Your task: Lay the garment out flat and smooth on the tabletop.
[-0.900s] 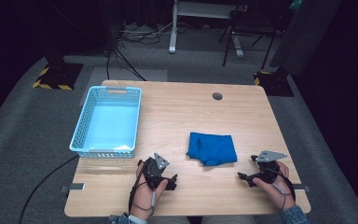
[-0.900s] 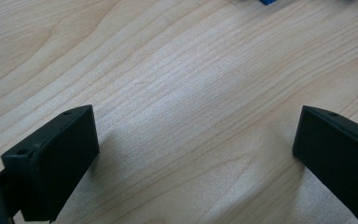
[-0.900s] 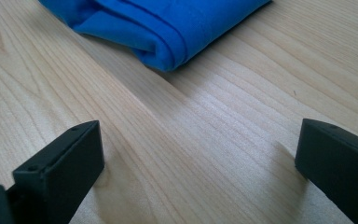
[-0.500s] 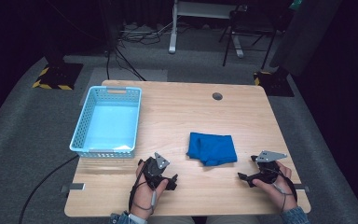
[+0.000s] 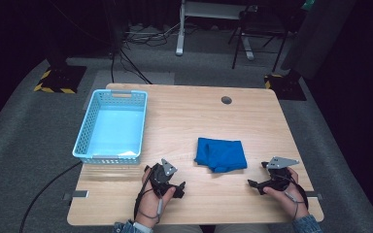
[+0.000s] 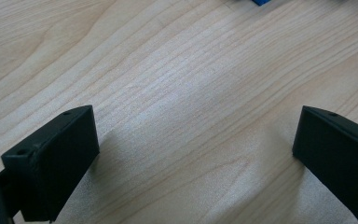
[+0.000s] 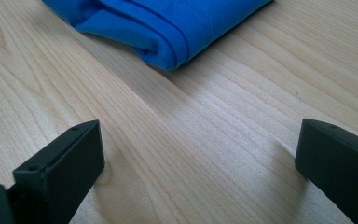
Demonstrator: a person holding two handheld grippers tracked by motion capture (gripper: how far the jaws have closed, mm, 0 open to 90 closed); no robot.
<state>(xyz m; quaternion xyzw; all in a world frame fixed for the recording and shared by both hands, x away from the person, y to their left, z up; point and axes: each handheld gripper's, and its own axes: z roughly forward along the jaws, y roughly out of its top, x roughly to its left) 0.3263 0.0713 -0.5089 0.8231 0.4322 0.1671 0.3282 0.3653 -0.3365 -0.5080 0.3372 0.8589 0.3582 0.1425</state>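
A folded blue cloth (image 5: 221, 154) lies on the wooden table (image 5: 184, 121), right of centre near the front. In the right gripper view its folded edge (image 7: 168, 28) lies just ahead of the jaws. My left gripper (image 5: 178, 188) rests on the table front, left of the cloth, open with bare wood between its jaws (image 6: 196, 154). My right gripper (image 5: 253, 184) rests at the front right, just right of the cloth, also open with nothing between its jaws (image 7: 200, 163). A corner of the blue cloth (image 6: 263, 2) peeks in at the top of the left gripper view.
A light blue plastic basket (image 5: 93, 127) stands at the table's left side, holding nothing. A round cable hole (image 5: 226, 100) sits at the back of the tabletop. Chair legs and cables lie on the floor beyond the table.
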